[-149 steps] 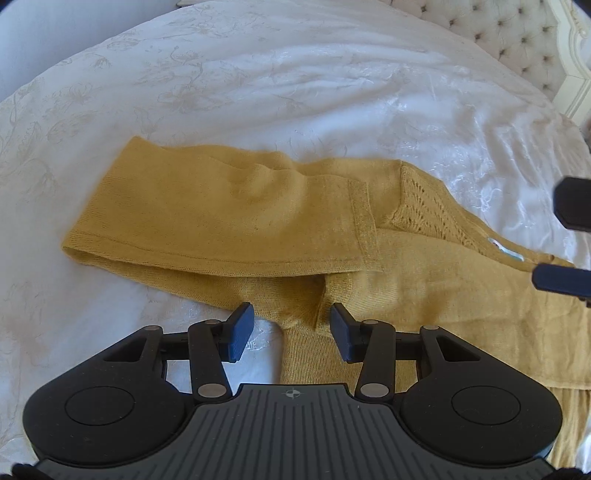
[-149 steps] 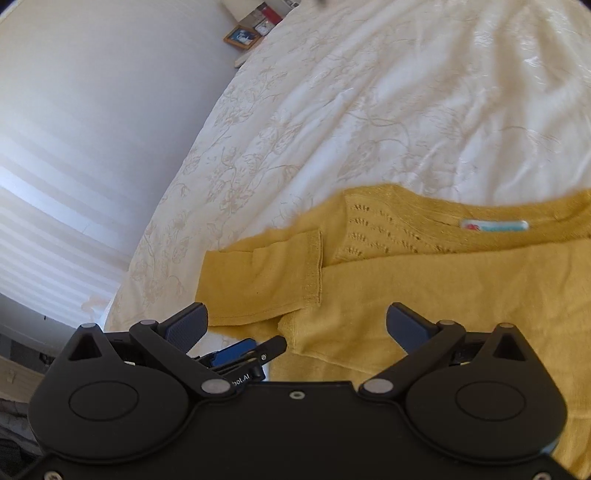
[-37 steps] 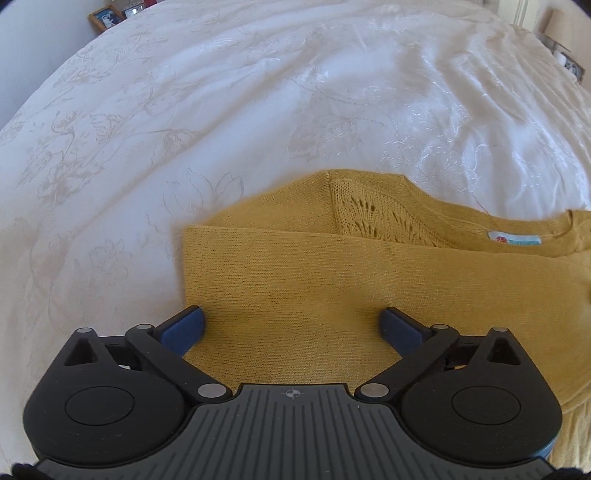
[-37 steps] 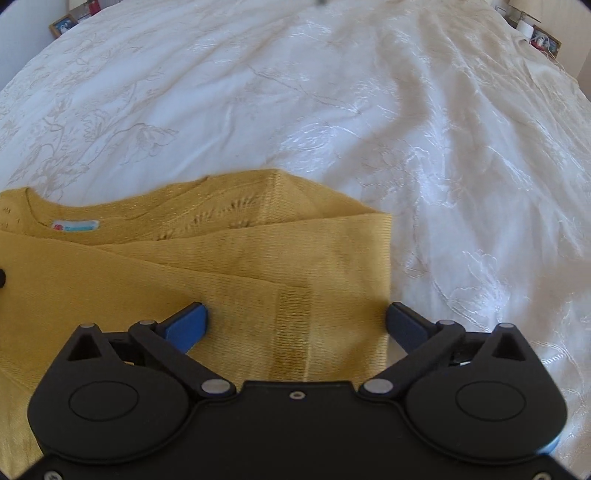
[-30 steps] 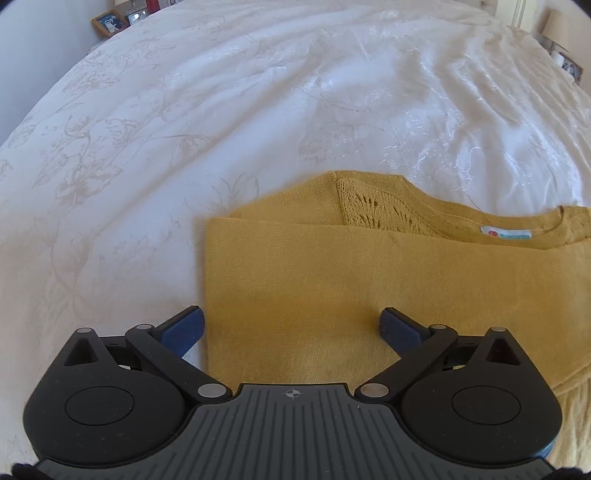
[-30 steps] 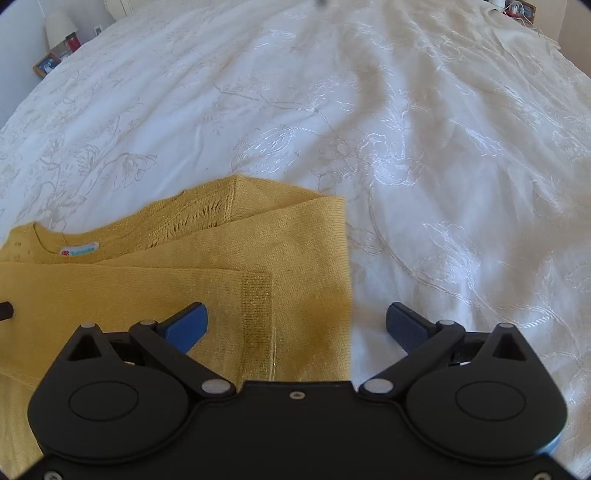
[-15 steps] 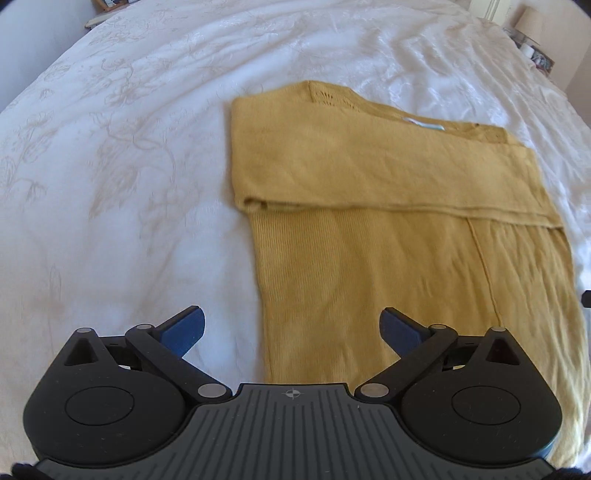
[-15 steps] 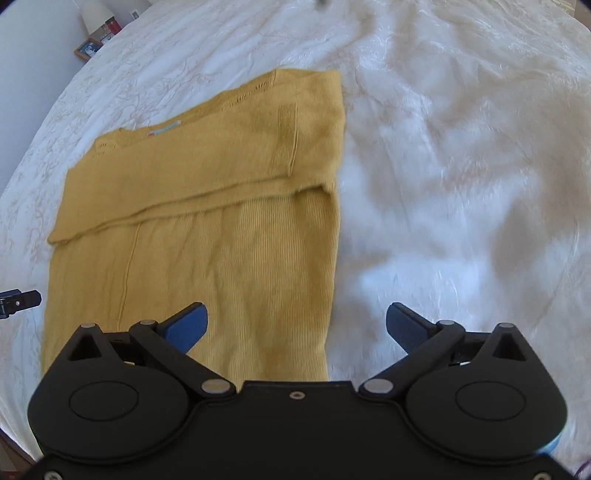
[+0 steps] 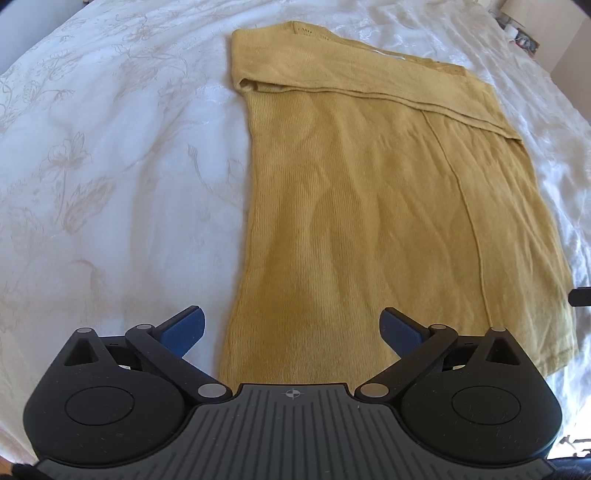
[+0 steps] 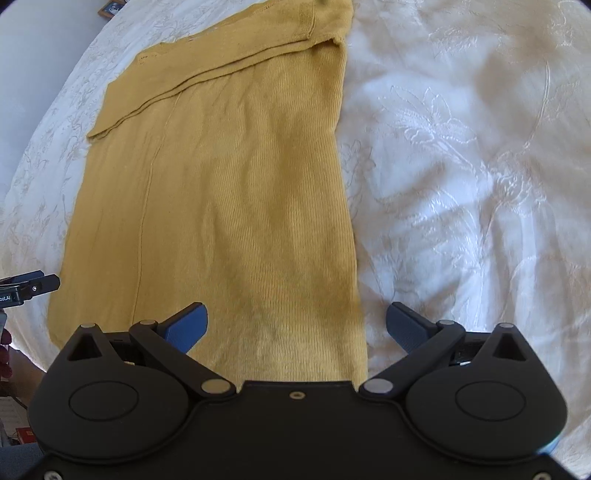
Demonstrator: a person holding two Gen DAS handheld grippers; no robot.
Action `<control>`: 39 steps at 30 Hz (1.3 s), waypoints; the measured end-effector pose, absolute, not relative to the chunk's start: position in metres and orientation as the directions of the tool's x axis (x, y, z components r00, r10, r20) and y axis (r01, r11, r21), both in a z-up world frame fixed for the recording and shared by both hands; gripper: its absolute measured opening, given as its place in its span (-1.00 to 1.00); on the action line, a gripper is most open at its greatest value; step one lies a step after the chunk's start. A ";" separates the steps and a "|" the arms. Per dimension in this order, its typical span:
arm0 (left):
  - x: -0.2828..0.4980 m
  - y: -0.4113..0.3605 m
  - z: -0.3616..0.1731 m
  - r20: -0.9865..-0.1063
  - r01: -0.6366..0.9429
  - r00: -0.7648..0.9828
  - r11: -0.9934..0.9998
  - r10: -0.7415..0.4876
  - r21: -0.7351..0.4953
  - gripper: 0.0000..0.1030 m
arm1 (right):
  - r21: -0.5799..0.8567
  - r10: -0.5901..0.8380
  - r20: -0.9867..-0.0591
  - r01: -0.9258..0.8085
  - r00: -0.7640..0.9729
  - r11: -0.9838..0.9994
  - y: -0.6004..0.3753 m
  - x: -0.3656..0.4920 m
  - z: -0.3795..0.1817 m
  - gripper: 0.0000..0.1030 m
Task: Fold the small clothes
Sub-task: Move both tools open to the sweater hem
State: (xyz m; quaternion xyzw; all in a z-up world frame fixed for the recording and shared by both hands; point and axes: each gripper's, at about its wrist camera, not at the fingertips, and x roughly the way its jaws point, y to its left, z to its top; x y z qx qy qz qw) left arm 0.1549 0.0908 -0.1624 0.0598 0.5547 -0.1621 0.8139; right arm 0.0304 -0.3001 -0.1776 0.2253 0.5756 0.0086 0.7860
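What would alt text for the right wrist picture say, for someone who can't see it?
A mustard-yellow knit sweater lies flat on a white embroidered bedspread, its sleeves folded across the far end. The open right gripper hovers over its near right corner, holding nothing.

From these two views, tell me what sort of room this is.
Most likely a bedroom: the yellow sweater lies on a bed's white flowered bedspread, and a small picture frame stands beyond the bed.
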 end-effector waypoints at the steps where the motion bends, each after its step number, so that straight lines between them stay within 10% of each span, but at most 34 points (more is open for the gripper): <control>1: 0.149 0.092 -0.164 -0.923 0.335 0.328 0.938 -0.201 -0.086 1.00 | 0.367 0.276 -0.902 0.252 0.331 0.896 -0.300 0.025 -0.179 0.99; 33: 0.135 0.097 -0.209 -0.944 0.313 0.234 0.938 -0.231 -0.152 0.98 | 0.570 0.468 -0.814 0.320 0.343 0.756 -0.309 0.007 -0.219 1.00; 39: 0.126 0.102 -0.197 -0.934 0.306 0.274 0.941 -0.229 -0.141 0.33 | 0.592 0.490 -0.798 0.303 0.351 0.747 -0.306 0.001 -0.216 0.77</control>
